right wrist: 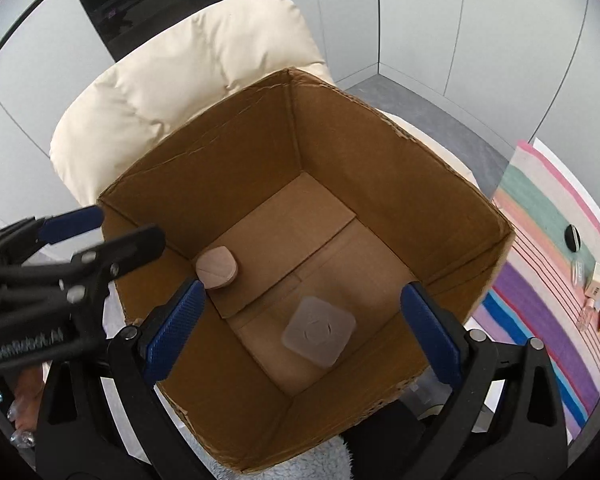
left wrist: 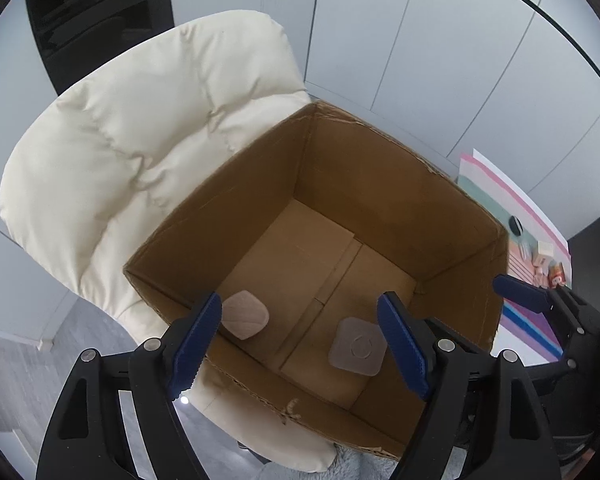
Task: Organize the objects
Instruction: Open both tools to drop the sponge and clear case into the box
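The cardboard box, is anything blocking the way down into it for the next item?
Nothing visible does. The cardboard box is open-topped; both grippers, left and right, hover open above it. Only a wooden piece and a translucent square lid lie on its floor.

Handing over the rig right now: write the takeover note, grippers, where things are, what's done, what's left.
Left gripper: open, empty, over the cardboard box.
Right gripper: open, empty, over the same box.
Box stands on the cream chair.
Done: pink pad and clear square lid lie apart on the box floor.
Left: small items on the striped mat, right of the box, seemingly next to go in.
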The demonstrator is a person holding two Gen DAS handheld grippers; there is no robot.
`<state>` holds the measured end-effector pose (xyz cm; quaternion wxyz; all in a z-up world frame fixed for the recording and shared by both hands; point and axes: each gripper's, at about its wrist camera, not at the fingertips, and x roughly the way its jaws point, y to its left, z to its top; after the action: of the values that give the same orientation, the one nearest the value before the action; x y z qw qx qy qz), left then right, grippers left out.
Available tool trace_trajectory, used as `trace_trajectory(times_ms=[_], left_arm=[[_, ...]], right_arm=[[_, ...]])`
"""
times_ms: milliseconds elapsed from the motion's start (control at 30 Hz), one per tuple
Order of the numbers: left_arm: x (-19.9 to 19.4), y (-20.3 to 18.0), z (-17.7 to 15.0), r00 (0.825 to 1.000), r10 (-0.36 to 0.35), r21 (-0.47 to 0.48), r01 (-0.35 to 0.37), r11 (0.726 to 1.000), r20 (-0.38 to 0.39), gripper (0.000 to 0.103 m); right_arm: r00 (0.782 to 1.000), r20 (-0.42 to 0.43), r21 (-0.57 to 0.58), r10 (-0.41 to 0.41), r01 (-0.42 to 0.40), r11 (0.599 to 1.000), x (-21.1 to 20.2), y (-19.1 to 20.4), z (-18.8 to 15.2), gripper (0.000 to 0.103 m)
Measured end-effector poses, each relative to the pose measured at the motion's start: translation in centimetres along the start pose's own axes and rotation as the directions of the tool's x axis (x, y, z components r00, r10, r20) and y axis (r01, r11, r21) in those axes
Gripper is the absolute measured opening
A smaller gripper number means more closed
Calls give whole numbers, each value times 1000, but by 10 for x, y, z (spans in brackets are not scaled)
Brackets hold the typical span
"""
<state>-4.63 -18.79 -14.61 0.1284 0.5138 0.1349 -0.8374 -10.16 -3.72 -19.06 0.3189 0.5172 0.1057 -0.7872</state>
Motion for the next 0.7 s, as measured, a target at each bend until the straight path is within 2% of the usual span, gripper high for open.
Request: trace_trajectory(times_ms=[267, 700], left_arm=[[-1, 0, 0, 1000, 5, -10, -5, 1000, 2, 82], [-15, 2, -1, 999, 15, 9, -15, 1000, 52, 82]], right_arm=[[1000, -1, 27, 7, -7, 1000, -5, -7, -1, 100], [1000, 30, 46, -8, 7, 999, -23, -13, -7, 100]])
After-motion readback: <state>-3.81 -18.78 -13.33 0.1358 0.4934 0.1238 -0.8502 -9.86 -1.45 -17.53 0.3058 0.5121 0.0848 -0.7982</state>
